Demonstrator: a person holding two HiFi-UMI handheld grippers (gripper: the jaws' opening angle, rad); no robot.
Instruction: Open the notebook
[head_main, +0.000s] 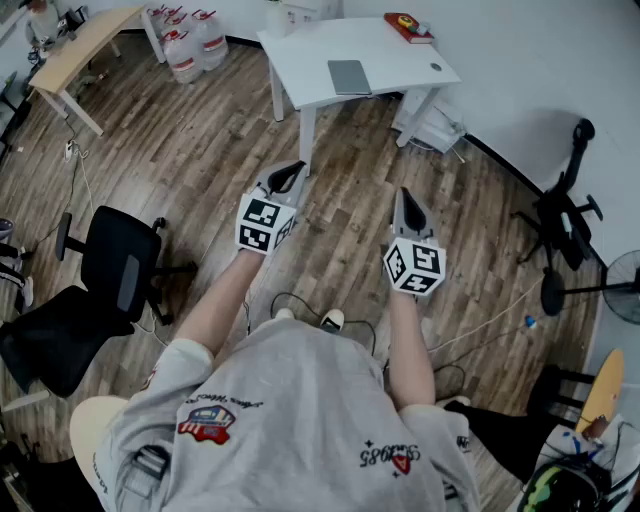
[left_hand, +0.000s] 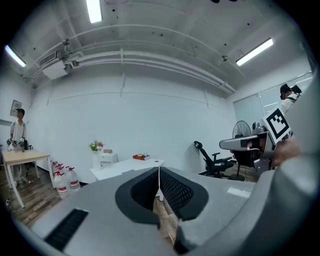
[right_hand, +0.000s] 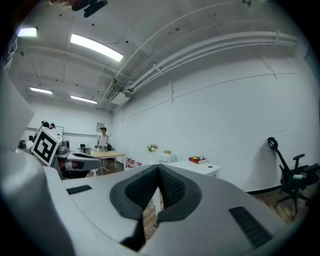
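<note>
Around the room, to the left: a black office chair, a wooden table and a cluster of water bottles by the wall. To the right: a second black chair and a fan. Straight ahead: a white desk, with a red book at its far end. Between the hands and that desk: a stretch of wood floor, cables trailing near the feet, and a desk leg just past the left tip.

Left gripper: clenched, pads pressed flat together, nothing between them, touching nothing, aimed slightly downward toward the desk. Right gripper: likewise closed tight on nothing, aimed level at the desk. Held out side by side, both well apart from the desk top.

Notebook: grey, closed, lying flat on the near part of the desk, close to its front edge. Nearer than the red book and well apart from it. Edges roughly in line with the desk's own edges. Almost square as seen from the head view, so long axis not to be settled. Spine side not to be told either.
</note>
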